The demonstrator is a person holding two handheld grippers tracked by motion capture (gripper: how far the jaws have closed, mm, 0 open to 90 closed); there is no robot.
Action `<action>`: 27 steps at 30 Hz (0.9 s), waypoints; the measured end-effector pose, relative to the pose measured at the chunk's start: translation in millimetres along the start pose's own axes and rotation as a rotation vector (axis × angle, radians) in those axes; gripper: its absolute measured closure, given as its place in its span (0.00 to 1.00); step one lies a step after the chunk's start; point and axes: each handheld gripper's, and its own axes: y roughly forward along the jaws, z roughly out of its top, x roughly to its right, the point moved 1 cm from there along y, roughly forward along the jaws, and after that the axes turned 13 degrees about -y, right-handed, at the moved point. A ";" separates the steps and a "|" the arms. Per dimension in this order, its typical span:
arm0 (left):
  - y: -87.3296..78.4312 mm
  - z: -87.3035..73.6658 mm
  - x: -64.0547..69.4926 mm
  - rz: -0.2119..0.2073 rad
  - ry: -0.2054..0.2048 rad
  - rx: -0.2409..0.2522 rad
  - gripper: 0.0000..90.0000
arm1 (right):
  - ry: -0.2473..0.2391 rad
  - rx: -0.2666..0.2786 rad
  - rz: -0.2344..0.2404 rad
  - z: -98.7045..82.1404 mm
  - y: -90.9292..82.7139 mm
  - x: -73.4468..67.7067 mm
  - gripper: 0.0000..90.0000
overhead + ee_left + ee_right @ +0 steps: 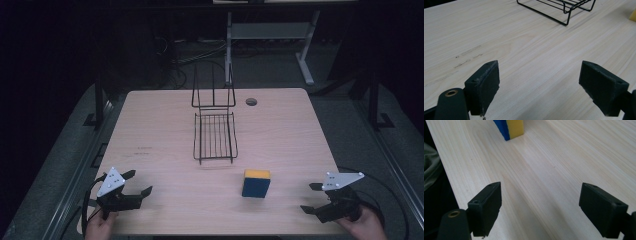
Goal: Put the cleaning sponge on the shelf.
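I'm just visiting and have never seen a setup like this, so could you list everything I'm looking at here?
Light wooden table: one, pale wood grain, fills the middle of the high view; faint dark marks near its left side.
Black wire rack: one, black, at the table's centre toward the far edge, with an upright wire back.
Blue and yellow sponge block: one, blue sides with a yellow top, on the near half, right of centre, apart from the rack.
Round hole: one, dark, in the tabletop near the far edge.
Grey metal frame: one, on the floor behind the table.
Left gripper: one, black, near left corner, jaws open, nothing between them.
Right gripper: one, black, near right corner, jaws open, nothing between them.
Hands: two, at the bottom edge.
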 end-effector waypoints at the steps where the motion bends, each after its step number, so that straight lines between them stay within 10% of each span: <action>1: -0.2 0.4 -0.1 0.005 0.000 0.000 0.18 | -0.002 -0.001 0.005 1.4 0.6 -0.1 0.20; 27: -0.9 4.0 5.2 -0.003 0.005 -0.030 0.18 | -0.096 -0.005 0.080 38.7 15.0 -4.2 0.20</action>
